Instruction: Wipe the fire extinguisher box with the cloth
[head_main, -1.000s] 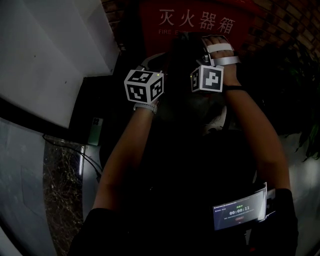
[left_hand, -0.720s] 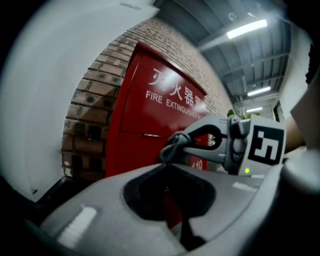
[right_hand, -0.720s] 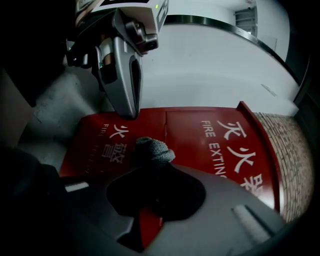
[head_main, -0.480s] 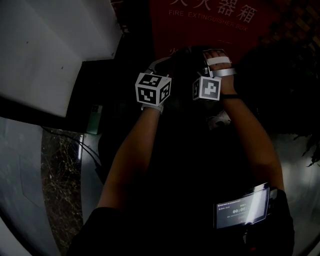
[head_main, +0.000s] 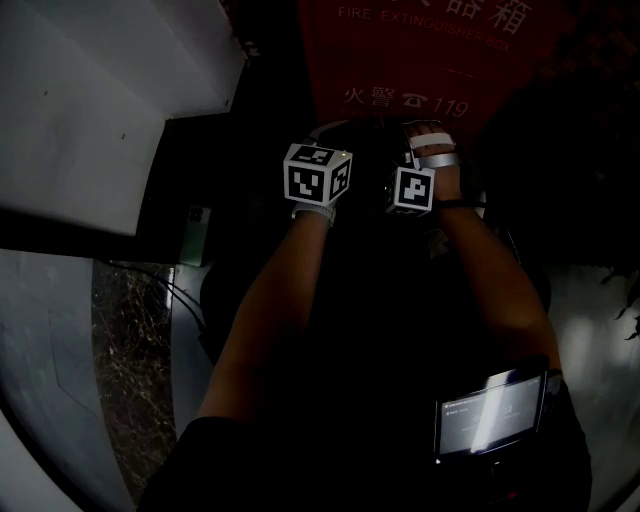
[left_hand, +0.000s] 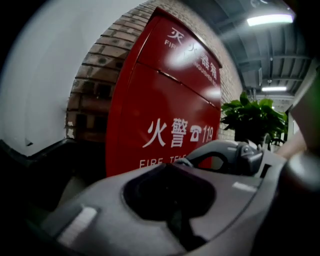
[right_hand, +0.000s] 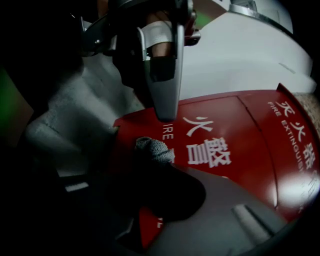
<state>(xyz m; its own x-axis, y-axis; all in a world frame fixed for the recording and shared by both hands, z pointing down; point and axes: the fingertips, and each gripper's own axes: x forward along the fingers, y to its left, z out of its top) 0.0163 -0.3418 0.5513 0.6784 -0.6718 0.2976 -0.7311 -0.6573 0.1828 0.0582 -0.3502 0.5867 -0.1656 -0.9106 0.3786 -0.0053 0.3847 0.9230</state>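
**Soft cloth in the right jaws, hard red box ahead**

The right gripper has its jaws closed on the cloth. Only a small grey knitted tuft pokes out past the tips, in front of the lower face of the box, beside its white lettering. Whether the tuft touches the box I cannot tell. The cloth looks light, limp and slightly rough, so it should bunch and fold under pressure. I judge it best gripped by a gathered fold with more of it left free ahead of the jaws; otherwise the hard tips may rub the paint. The left gripper has its jaws together with nothing seen between them. It sits just beside the right one, also short of the box.

The box is a tall red cabinet, smooth and glossy, with white characters, "119", English print and a seam across the front. It looks stiff and heavy and stands against a brick wall, so it should take firm strokes without shifting. The sheen suggests the cloth will slide easily. A plant stands to the right of the box.
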